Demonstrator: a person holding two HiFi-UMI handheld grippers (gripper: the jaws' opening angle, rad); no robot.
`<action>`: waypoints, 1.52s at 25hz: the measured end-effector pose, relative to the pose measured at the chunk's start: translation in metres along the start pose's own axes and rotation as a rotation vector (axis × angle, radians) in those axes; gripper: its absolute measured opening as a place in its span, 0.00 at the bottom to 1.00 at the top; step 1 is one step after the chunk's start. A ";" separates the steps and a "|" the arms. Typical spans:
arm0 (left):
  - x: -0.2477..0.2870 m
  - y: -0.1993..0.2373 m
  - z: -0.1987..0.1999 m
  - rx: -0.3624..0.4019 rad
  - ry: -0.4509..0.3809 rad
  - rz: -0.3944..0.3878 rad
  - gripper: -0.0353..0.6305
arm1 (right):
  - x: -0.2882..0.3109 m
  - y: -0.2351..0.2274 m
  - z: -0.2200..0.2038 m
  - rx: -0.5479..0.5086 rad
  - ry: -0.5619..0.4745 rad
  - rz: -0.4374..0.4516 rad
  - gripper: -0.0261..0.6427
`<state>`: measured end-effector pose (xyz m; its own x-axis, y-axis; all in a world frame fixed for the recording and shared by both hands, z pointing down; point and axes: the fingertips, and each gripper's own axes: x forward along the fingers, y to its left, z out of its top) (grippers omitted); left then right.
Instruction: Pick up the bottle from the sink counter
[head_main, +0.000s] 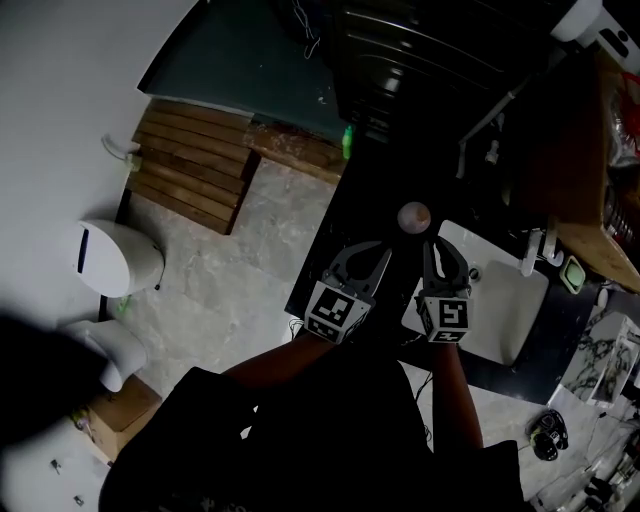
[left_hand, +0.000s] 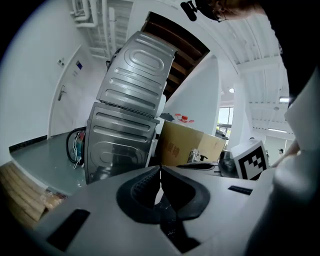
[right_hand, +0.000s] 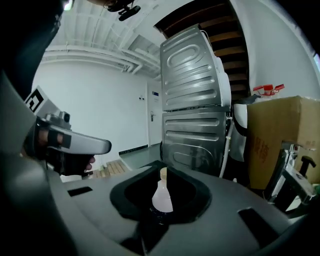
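A small white bottle with a tan cap (head_main: 413, 216) stands on the dark sink counter (head_main: 340, 270), just left of the basin. In the right gripper view the bottle (right_hand: 161, 197) shows through the gap behind the closed tips, a little beyond them. My right gripper (head_main: 437, 250) (right_hand: 162, 170) is shut and empty, just short of the bottle. To its left, my left gripper (head_main: 372, 258) (left_hand: 160, 172) is also shut with nothing in it. The left gripper (right_hand: 65, 142) shows at the left of the right gripper view too.
A white sink basin (head_main: 500, 300) with a faucet (head_main: 530, 255) lies right of the bottle. Stacked metal machines (left_hand: 130, 125) and a cardboard box (left_hand: 192, 147) stand behind the counter. A toilet (head_main: 115, 258) and a wooden slat platform (head_main: 195, 165) are on the floor at left.
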<state>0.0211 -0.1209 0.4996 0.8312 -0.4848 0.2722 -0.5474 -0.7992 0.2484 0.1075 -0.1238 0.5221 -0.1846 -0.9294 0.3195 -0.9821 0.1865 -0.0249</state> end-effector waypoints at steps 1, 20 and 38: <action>0.000 0.001 0.001 0.002 -0.001 -0.002 0.08 | 0.005 -0.001 -0.003 0.000 0.000 -0.004 0.10; 0.003 0.022 -0.001 -0.043 0.011 -0.039 0.08 | 0.065 -0.010 -0.044 0.043 0.044 0.002 0.26; -0.004 0.030 -0.013 -0.076 0.018 -0.032 0.08 | 0.081 -0.008 -0.036 -0.021 -0.008 -0.015 0.26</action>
<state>-0.0001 -0.1384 0.5185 0.8467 -0.4529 0.2791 -0.5273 -0.7843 0.3269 0.1013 -0.1894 0.5823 -0.1699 -0.9347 0.3123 -0.9839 0.1790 0.0002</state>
